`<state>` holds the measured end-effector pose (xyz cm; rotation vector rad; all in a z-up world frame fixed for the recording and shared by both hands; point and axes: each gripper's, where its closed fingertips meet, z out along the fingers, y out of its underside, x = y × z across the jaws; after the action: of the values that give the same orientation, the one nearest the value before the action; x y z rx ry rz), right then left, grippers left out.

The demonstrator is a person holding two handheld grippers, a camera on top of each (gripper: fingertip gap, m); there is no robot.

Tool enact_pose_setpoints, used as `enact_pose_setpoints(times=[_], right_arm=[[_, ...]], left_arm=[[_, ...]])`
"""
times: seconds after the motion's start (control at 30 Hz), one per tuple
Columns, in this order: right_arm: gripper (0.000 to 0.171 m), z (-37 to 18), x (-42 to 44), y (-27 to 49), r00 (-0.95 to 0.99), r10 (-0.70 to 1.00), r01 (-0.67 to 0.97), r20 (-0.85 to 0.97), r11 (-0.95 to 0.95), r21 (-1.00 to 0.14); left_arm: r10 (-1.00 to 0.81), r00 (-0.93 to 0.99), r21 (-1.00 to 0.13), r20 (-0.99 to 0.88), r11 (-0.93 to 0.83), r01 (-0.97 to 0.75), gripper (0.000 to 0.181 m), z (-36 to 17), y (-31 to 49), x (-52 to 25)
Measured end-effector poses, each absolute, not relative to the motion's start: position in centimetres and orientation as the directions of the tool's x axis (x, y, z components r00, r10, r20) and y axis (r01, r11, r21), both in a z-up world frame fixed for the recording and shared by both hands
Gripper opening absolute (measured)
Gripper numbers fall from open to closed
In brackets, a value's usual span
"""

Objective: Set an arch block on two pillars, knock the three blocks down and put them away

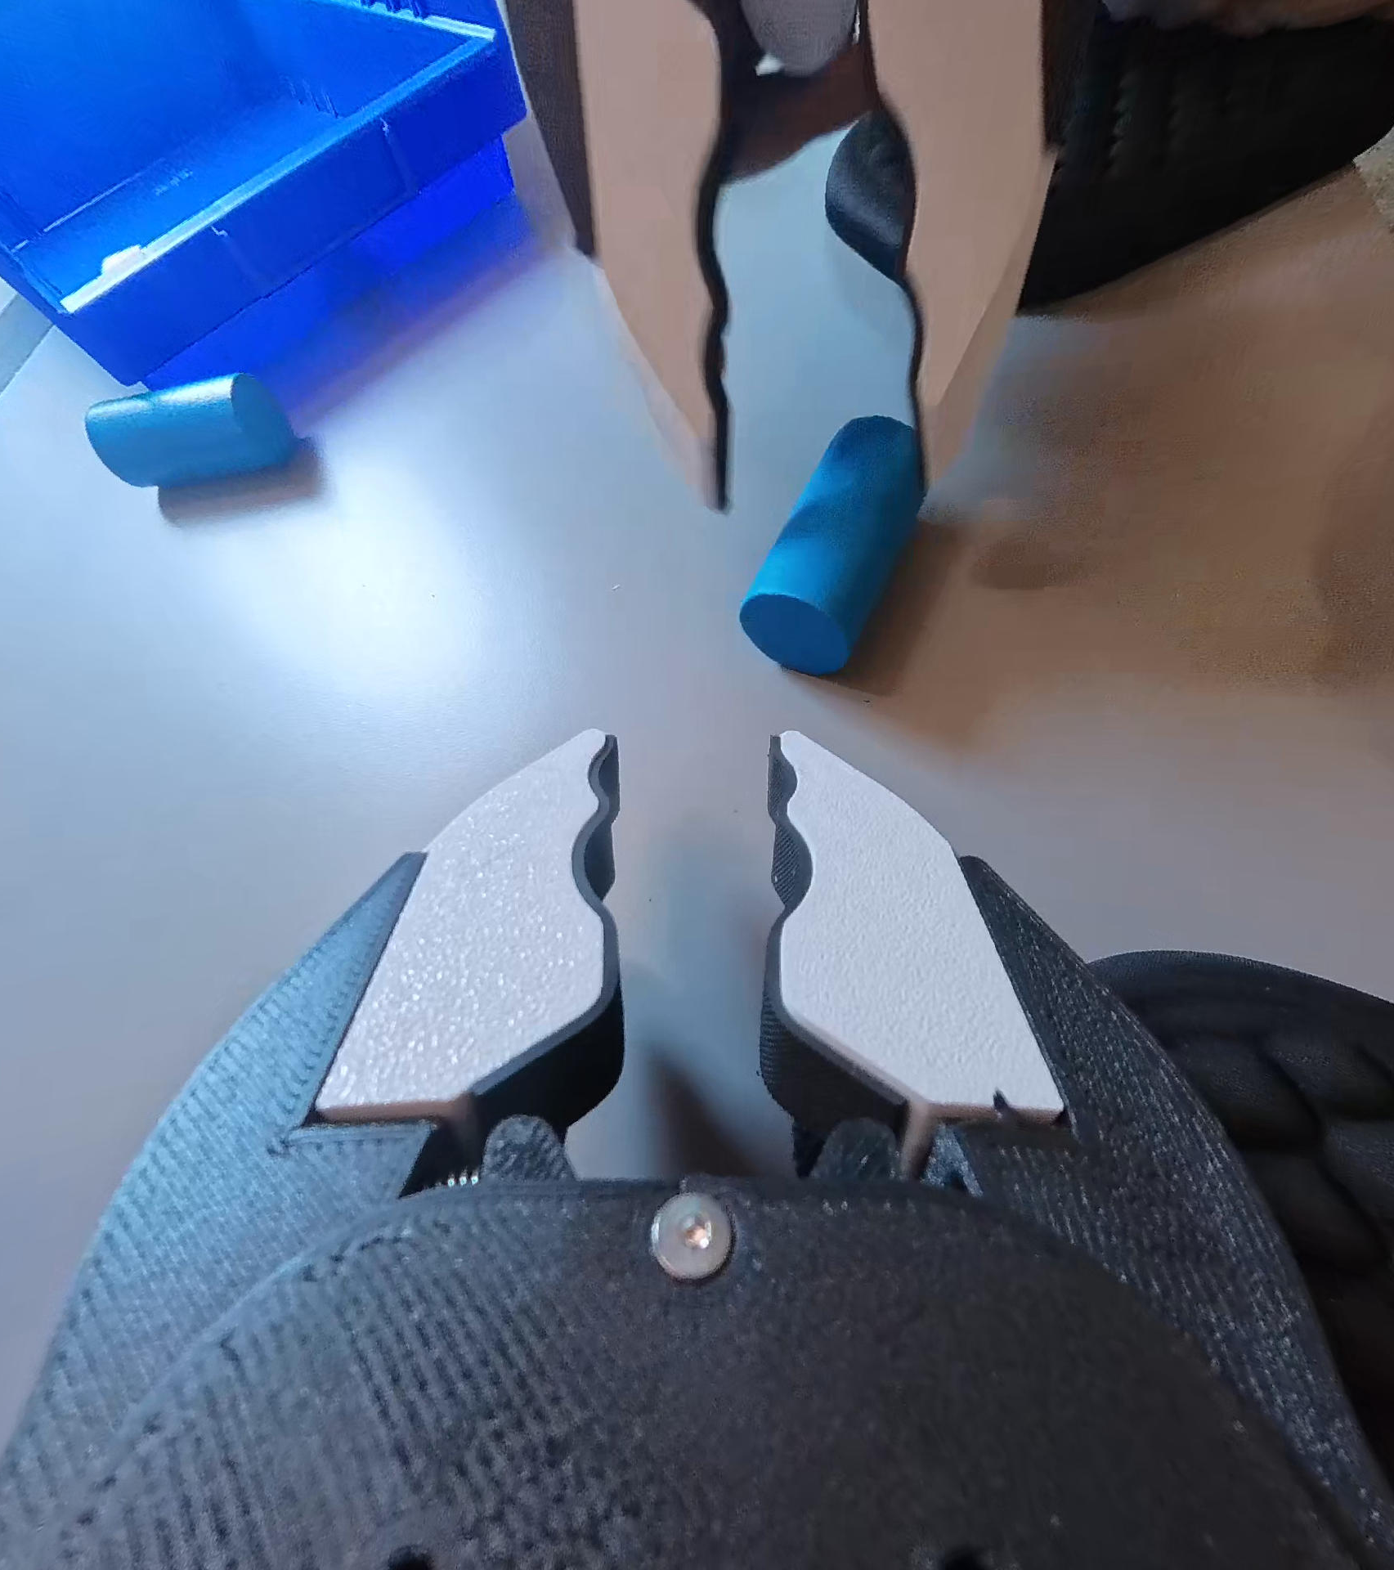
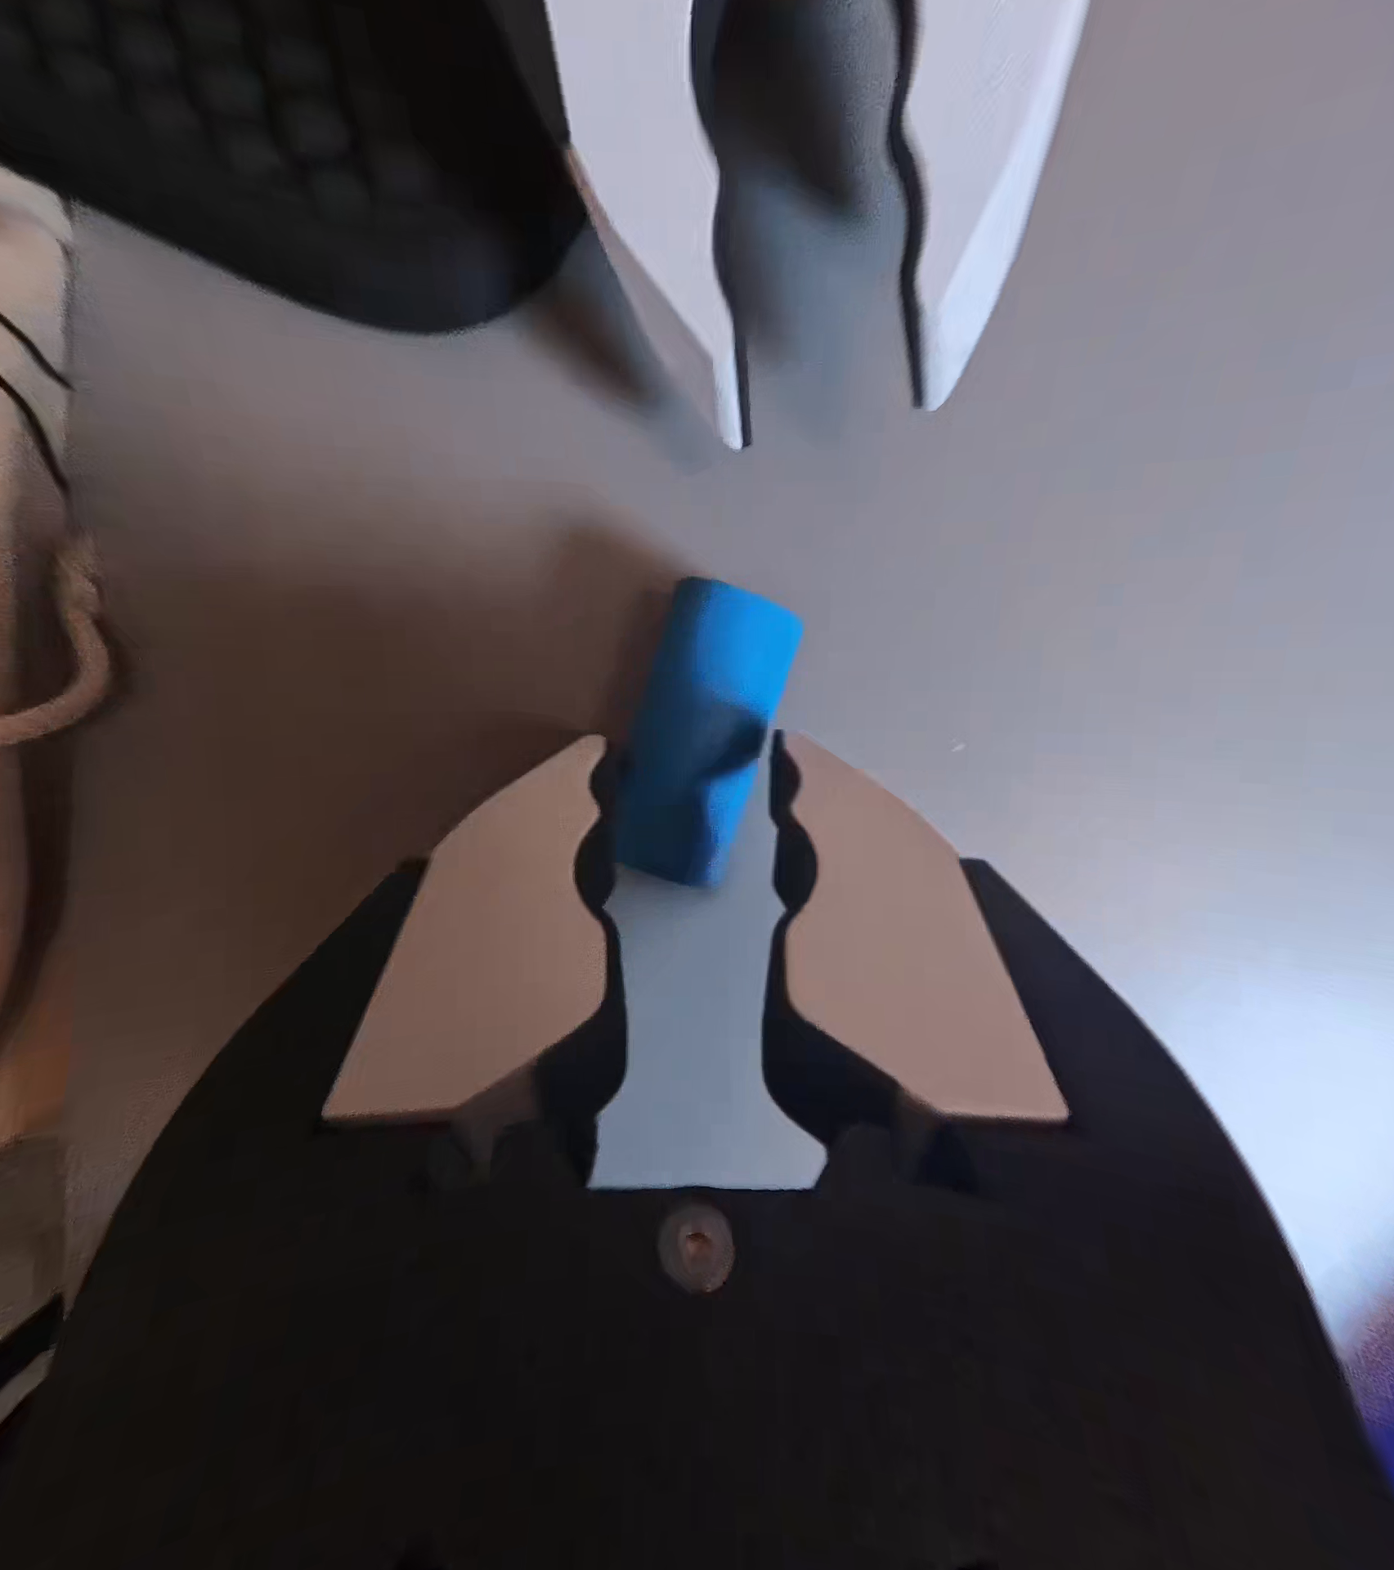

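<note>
Now your right gripper (image 2: pixel 689 743) straddles one end of the fallen cylinder (image 2: pixel 706 739) on the table (image 1: pixel 336 765), fingers parted and not clamped on it, while your left gripper (image 1: pixel 691 743) gapes empty just short of it, the arch (image 1: pixel 188 429) lying beside the bin (image 1: pixel 268 246).

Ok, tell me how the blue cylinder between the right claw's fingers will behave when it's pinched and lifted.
The cylinder lies on its round side on the smooth table, so a nudge would probably roll it. It looks solid and matte, likely stiff and not slippery. It sits skewed in the open right claw, so it may twist as the fingers shut.
</note>
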<state>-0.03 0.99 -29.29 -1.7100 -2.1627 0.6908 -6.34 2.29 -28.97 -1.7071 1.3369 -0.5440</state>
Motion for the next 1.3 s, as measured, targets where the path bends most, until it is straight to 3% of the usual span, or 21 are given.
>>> enact_pose_setpoints(times=[0.03, 0.17, 0.3, 0.37, 0.47, 0.67, 0.77, 0.83, 1.0, 1.07, 1.17, 1.23, 1.3], right_arm=[[0.032, -30.0, 0.0, 0.9, -0.255, 0.966, 0.839, -0.052, 0.194, -0.508], [0.031, -28.2, -0.6, 2.7, -0.198, 0.98, 0.8, 0.034, 0.182, -0.572], [0.031, -24.0, 1.3, 10.7, 0.145, 0.968, 0.735, 0.206, 0.033, -0.677], [0.031, -22.7, 5.2, 17.0, 0.411, 0.833, 0.739, 0.37, -0.067, -0.67], [0.032, -23.0, 11.5, 22.6, 0.612, 0.635, 0.737, 0.471, -0.244, -0.63], [0.037, -23.0, 16.3, 25.6, 0.647, 0.413, 0.763, 0.641, -0.341, -0.55], [0.039, -21.8, 14.6, 25.2, 0.66, 0.43, 0.744, 0.617, -0.26, -0.615], [0.039, -21.6, 11.7, 24.0, 0.649, 0.529, 0.712, 0.547, -0.168, -0.682], [0.046, -25.9, 2.7, 19.0, 0.568, 0.811, 0.563, 0.139, -0.261, -0.784], [0.057, -28.0, 1.7, 19.8, 0.598, 0.784, 0.597, 0.164, -0.3, -0.744], [0.059, -29.2, 1.0, 22.4, 0.662, 0.726, 0.586, 0.189, -0.342, -0.735], [0.042, -30.3, 1.2, 23.9, 0.686, 0.696, 0.601, 0.212, -0.378, -0.704], [0.037, -30.6, 1.5, 24.6, 0.68, 0.692, 0.62, 0.244, -0.365, -0.694]], left_arm=[[-0.93, 0.326, -0.836, -0.171, -0.038, -0.547, 0.034, -29.0, 2.3, -6.3], [-0.93, 0.323, -0.834, -0.178, -0.032, -0.551, 0.034, -29.0, 2.2, -6.3], [-0.93, 0.321, -0.83, -0.179, -0.032, -0.556, 0.034, -29.1, 2.2, -6.3], [-0.93, 0.32, -0.83, -0.18, -0.032, -0.557, 0.033, -29.1, 2.2, -6.3], [-0.931, 0.319, -0.827, -0.18, -0.032, -0.561, 0.033, -29.2, 2.2, -6.3], [-0.931, 0.316, -0.825, -0.181, -0.031, -0.564, 0.033, -29.2, 2.2, -6.2], [-0.931, 0.314, -0.825, -0.185, -0.026, -0.565, 0.033, -29.3, 2.2, -6.2], [-0.931, 0.312, -0.822, -0.188, -0.024, -0.569, 0.033, -29.3, 2.2, -6.2], [-0.931, 0.315, -0.82, -0.183, -0.031, -0.571, 0.033, -29.4, 2.2, -6.2], [-0.931, 0.314, -0.819, -0.186, -0.03, -0.573, 0.033, -29.4, 2.2, -6.2], [-0.931, 0.309, -0.817, -0.195, -0.02, -0.577, 0.033, -29.4, 2.2, -6.2], [-0.931, 0.305, -0.814, -0.201, -0.015, -0.58, 0.033, -29.4, 2.1, -6.2], [-0.932, 0.301, -0.812, -0.204, -0.01, -0.583, 0.033, -29.5, 2.0, -6.2]])
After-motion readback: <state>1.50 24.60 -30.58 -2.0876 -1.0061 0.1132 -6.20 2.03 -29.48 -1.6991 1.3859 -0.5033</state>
